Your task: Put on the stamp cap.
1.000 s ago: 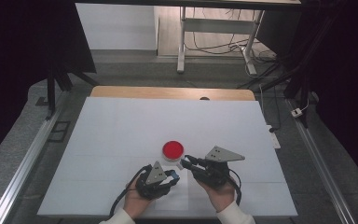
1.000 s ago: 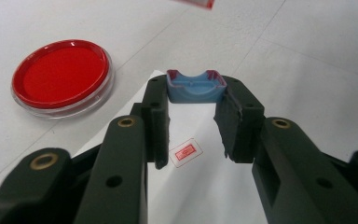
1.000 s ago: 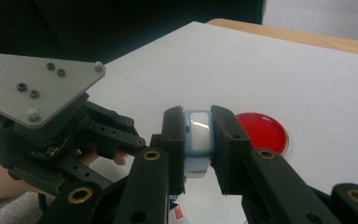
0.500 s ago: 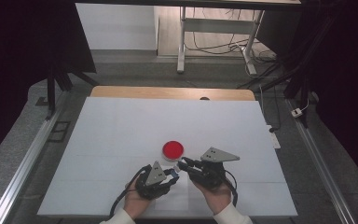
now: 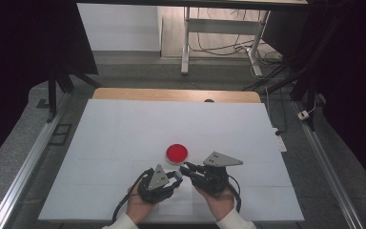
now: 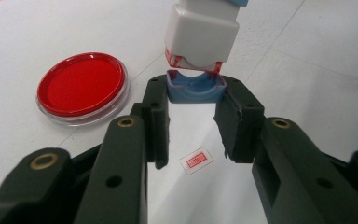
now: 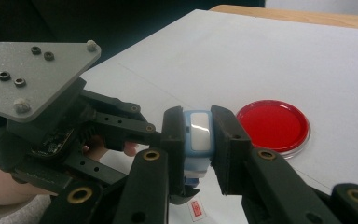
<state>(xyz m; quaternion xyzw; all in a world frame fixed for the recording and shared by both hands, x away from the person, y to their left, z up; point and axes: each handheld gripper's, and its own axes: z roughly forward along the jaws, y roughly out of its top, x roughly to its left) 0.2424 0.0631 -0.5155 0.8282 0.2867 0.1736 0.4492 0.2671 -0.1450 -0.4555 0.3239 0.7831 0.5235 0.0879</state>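
My right gripper (image 7: 197, 136) is shut on a small stamp (image 7: 196, 133) with a white and pale-blue body. Seen from the left gripper view, that stamp body (image 6: 202, 29) hangs with its red-edged face just above a blue cap (image 6: 196, 88). My left gripper (image 6: 193, 105) is shut on this cap at its jaw tips. In the high view the left gripper (image 5: 175, 176) and right gripper (image 5: 186, 169) meet tip to tip near the table's front middle. A small red stamped mark (image 6: 196, 161) lies on the white sheet under the jaws.
A round red dish in a clear rim (image 5: 177, 153) lies just beyond the grippers, close to the left jaw (image 6: 81, 87). The white sheet (image 5: 124, 133) covers the table, with a wooden edge (image 5: 171, 94) at the back. Metal rails run along both sides.
The right gripper has shifted a little left and toward the person, closing up on the left gripper. The red dish has not moved.
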